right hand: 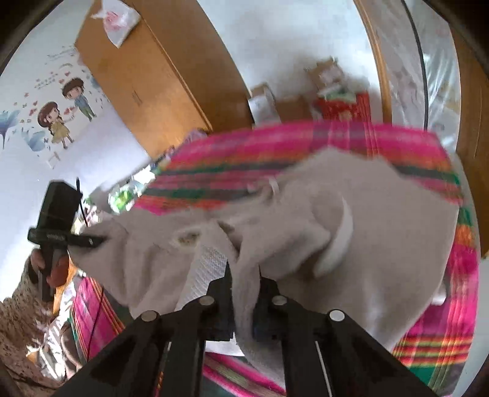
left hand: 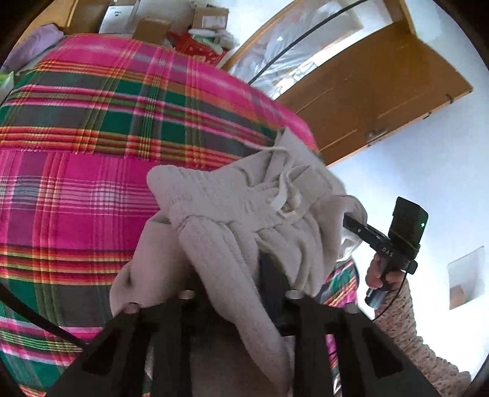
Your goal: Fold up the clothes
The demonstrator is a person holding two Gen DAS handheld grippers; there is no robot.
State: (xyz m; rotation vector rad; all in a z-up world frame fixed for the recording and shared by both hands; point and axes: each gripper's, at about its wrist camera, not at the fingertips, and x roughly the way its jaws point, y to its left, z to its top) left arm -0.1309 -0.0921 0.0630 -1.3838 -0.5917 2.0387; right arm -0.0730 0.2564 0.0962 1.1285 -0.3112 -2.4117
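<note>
A beige knitted garment with white drawstrings (left hand: 244, 207) hangs bunched between both grippers above a pink plaid blanket (left hand: 76, 183). My left gripper (left hand: 241, 274) is shut on a fold of the garment, which drapes over its fingers and hides the tips. My right gripper (right hand: 244, 281) is shut on another fold of the same garment (right hand: 351, 232). In the left wrist view the right gripper (left hand: 351, 224) grips the cloth's right edge. In the right wrist view the left gripper (right hand: 97, 239) grips its left edge. The right wrist view is blurred.
The plaid blanket (right hand: 305, 146) covers a bed. Cardboard boxes (left hand: 211, 18) and a red bag (left hand: 198, 45) lie beyond its far edge. A wooden door (left hand: 382, 91) stands at the right. A wooden wardrobe (right hand: 159, 76) and a wall with cartoon stickers (right hand: 61, 116) stand to the left.
</note>
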